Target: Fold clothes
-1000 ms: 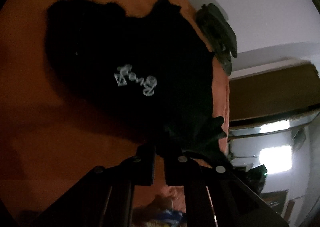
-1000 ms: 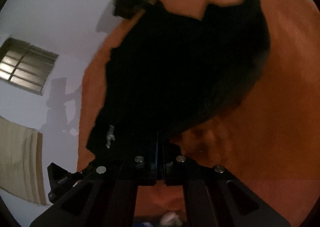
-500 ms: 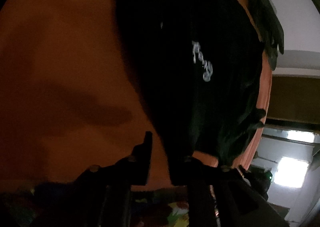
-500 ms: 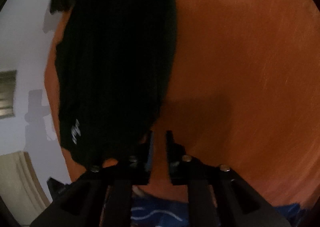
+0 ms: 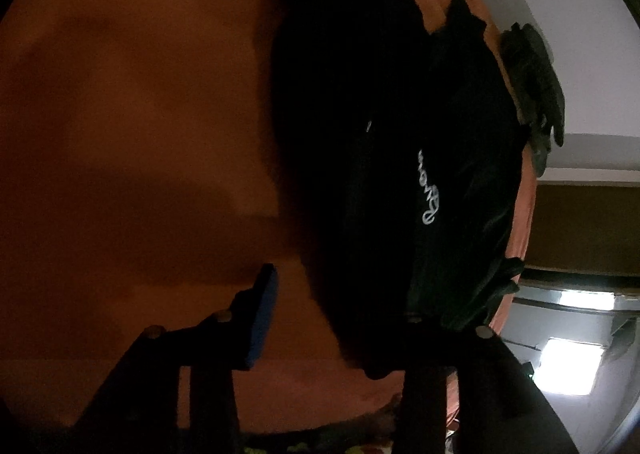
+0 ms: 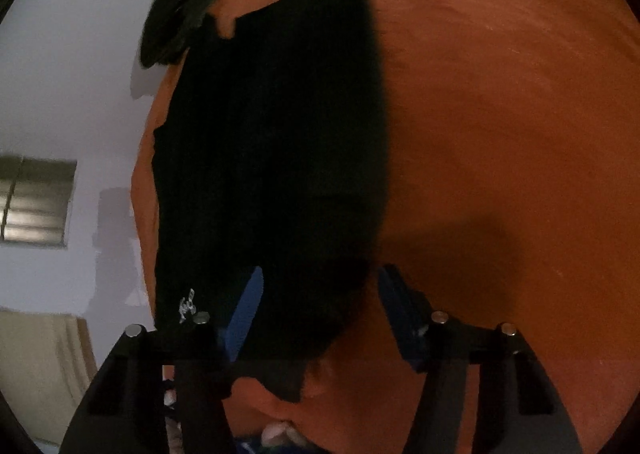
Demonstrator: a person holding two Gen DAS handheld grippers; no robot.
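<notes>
- Left gripper (image 5: 340, 314): its jaws stand spread, having just been opening. The blue-padded finger (image 5: 262, 318) sits at 7 o'clock over bare orange bed cover (image 5: 132, 126); the other finger is lost against the dark cloth, so I cannot tell whether it touches.
- Black garment (image 5: 380, 158): in the left wrist view it lies folded lengthwise from 12 to 5 o'clock, white script logo (image 5: 429, 188) at 3 o'clock. 1 second ago it hung from pinched jaws, logo near centre.
- Dark bundle (image 5: 534, 90): sits at the bed's far edge at 2 o'clock, just beside the garment.
- Right gripper (image 6: 320, 302): jaws spread, having just been opening, with the garment's near end (image 6: 304, 314) between them at 6 o'clock, not pinched. Earlier they were pressed on it.
- Judgement: this is the release. Lift both grippers away cleanly so neither finger drags the fold open, then smooth the near hem.
</notes>
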